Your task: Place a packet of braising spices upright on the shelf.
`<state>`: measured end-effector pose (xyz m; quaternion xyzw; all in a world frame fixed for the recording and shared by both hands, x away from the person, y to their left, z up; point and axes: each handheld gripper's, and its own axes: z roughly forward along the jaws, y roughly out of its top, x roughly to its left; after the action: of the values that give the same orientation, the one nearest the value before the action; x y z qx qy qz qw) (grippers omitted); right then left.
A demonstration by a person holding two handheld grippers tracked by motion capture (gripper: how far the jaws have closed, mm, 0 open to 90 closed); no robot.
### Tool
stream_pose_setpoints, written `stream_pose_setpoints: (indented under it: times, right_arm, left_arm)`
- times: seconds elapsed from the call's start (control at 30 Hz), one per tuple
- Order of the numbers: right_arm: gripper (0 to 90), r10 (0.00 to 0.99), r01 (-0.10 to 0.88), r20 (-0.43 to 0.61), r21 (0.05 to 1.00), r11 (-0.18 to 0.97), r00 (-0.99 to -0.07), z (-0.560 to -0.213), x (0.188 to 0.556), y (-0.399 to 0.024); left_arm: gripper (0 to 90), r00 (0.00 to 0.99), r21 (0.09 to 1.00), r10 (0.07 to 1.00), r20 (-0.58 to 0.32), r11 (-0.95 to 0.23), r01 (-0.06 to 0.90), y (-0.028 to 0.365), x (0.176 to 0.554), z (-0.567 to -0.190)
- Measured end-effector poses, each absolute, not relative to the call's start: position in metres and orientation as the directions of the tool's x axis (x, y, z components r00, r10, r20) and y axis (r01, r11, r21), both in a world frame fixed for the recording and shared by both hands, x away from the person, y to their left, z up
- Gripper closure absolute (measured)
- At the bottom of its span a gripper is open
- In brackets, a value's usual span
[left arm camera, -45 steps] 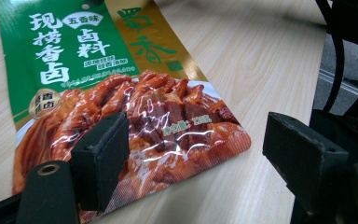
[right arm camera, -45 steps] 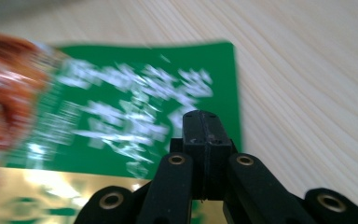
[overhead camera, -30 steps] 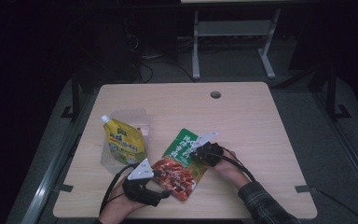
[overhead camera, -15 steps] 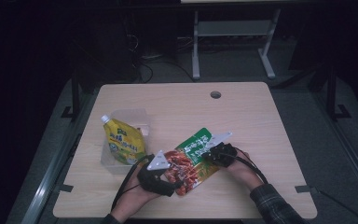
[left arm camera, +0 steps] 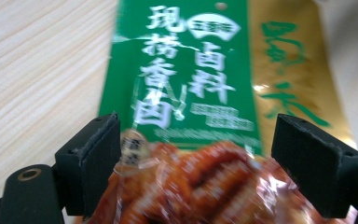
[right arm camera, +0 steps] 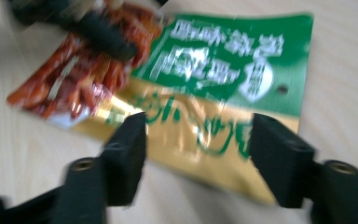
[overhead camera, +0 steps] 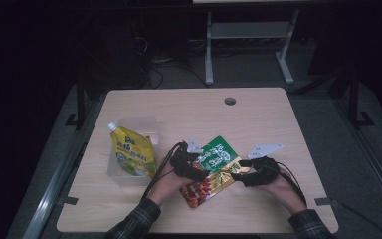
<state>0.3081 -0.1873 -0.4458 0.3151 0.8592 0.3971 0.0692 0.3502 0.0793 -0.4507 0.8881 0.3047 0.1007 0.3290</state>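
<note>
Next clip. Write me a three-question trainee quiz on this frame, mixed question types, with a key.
1. True or false: the right gripper is clamped on the green snack packet.
2. What stands in the clear plastic box? A a red can; B a yellow spouted pouch; C a spoon.
3. Which end of the packet lies between the left gripper's jaws?

Key: 1 false, its jaws stand open, just opened; 2 B; 3 the red end.

— Glossy foil-and-plastic film on the snack pouch [left arm camera: 182, 93], green and gold print, shiny clear window over the red contents.
— Matt black plastic on the jaws, slightly rough at the pads. Beneath the snack pouch?
— Pale wood-grain worktop [overhead camera: 258, 114], smooth, low sheen.
— Left of the snack pouch?
— Glossy yellow refill pouch [overhead camera: 133, 153] in a clear plastic box [overhead camera: 129, 124].
</note>
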Motion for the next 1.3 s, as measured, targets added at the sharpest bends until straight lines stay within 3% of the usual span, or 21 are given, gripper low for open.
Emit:
stream_pose_setpoints:
  times: [0.27,0.5,0.7,0.87,0.97,1.07,1.3]
  right_arm:
    - [23.3,0.6,0.487,0.137,0.735,0.472,-0.788,-0.445,0.294,-0.201]
    - [21.8,0.61,0.477,0.124,0.75,0.459,-0.783,-0.442,0.285,-0.205]
    - [21.8,0.625,0.48,0.125,0.759,0.441,-0.771,-0.438,0.278,-0.21]
    - [21.8,0.636,0.482,0.12,0.761,0.434,-0.763,-0.438,0.275,-0.212]
    - [21.1,0.646,0.491,0.128,0.763,0.42,-0.752,-0.438,0.274,-0.214]
    - [19.3,0.662,0.512,0.142,0.756,0.408,-0.736,-0.439,0.274,-0.215]
    - [17.1,0.674,0.523,0.166,0.769,0.369,-0.72,-0.438,0.276,-0.217]
  left_arm:
    - [12.3,0.773,0.604,0.633,-0.039,-0.602,0.523,0.079,0.365,-0.462]
    - [12.0,0.757,0.575,0.652,-0.049,-0.601,0.555,0.074,0.367,-0.462]
    - [36.7,0.784,0.544,0.621,-0.018,-0.652,0.529,0.067,0.362,-0.455]
    - [72.3,0.79,0.535,0.613,-0.016,-0.662,0.524,0.068,0.361,-0.451]
    - [82.0,0.786,0.538,0.618,-0.019,-0.656,0.529,0.071,0.362,-0.45]
    - [87.8,0.77,0.566,0.635,-0.061,-0.613,0.551,0.076,0.362,-0.446]
    - [88.6,0.738,0.71,0.654,-0.168,-0.438,0.551,0.087,0.357,-0.424]
